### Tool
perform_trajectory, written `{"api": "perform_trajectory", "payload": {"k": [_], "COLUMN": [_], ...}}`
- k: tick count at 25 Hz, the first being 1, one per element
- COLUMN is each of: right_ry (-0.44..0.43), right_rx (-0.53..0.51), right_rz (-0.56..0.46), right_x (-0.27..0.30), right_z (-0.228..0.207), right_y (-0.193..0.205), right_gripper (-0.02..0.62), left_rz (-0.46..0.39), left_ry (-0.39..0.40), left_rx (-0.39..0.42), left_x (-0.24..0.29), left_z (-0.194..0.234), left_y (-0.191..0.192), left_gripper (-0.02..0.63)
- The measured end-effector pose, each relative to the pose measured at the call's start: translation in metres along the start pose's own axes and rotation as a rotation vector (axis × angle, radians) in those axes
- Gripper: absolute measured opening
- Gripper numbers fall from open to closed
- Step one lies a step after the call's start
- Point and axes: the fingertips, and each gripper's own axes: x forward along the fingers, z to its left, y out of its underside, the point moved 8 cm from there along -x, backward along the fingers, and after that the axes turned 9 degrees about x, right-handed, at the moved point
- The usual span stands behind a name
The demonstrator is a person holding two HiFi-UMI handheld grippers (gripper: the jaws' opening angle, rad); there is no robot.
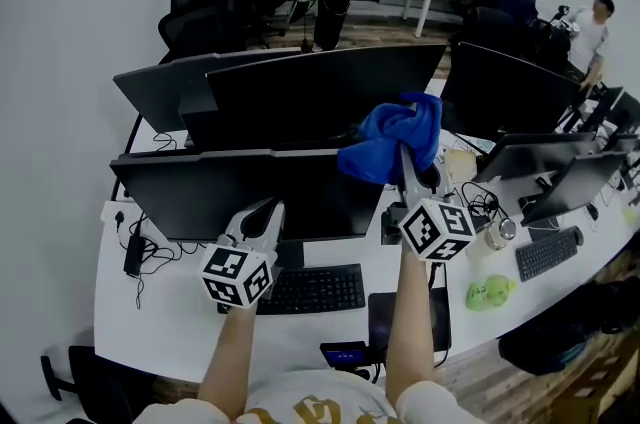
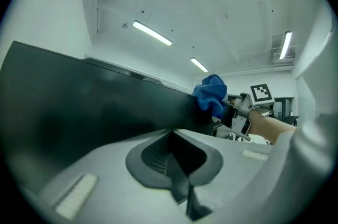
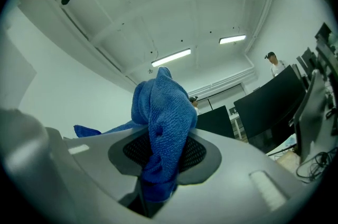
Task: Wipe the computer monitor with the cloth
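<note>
Head view, right gripper (image 1: 410, 155) clamping cloth (image 1: 388, 138) at monitor (image 1: 250, 194) top, keyboard (image 1: 315, 290) below

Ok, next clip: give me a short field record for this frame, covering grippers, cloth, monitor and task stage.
left gripper: shut, empty, low in front of the wide black computer monitor
right gripper: shut on the crumpled blue microfibre cloth
cloth position: raised at the monitor's upper right corner; contact with the monitor unclear
desk: white desk with a black keyboard below the monitor
task stage: cloth gripped, at the monitor's edge
</note>
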Motion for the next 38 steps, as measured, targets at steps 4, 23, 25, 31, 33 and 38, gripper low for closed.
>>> {"api": "perform_trajectory", "payload": {"k": [4,23,25,31,33,38], "right_ry": [-0.001,0.113,0.119,0.136,0.140,0.155], "right_rx": [0.046,0.136,0.141,0.143,0.145,0.158], "right_rz": [-0.011,0.100,0.105,0.127,0.136,0.164], "right_x": [-0.001,-0.025,-0.026,-0.030,-0.032,-0.038], "right_z": [-0.005,-0.042,-0.044,-0.047,-0.048,-0.055], "right_y": [0.001,0.066,0.070,0.082,0.087,0.102], "right_gripper": [0.138,0.123,0.121,0.118,0.120,0.118], "left_rz": [0.006,0.044,0.048,0.056,0.058,0.064], "left_ry": [0.004,0.052,0.055,0.060,0.064,0.062], "left_rx": [0.000,0.016,0.017,0.016,0.016,0.016], "left_x": [0.002,0.014,0.015,0.015,0.015,0.016], "left_z": [0.001,-0.005,-0.005,-0.004,-0.004,-0.005], "left_y": [0.002,0.010,0.011,0.012,0.014,0.016], "left_gripper": [0.000,0.000,0.000,0.000,0.000,0.000]}}
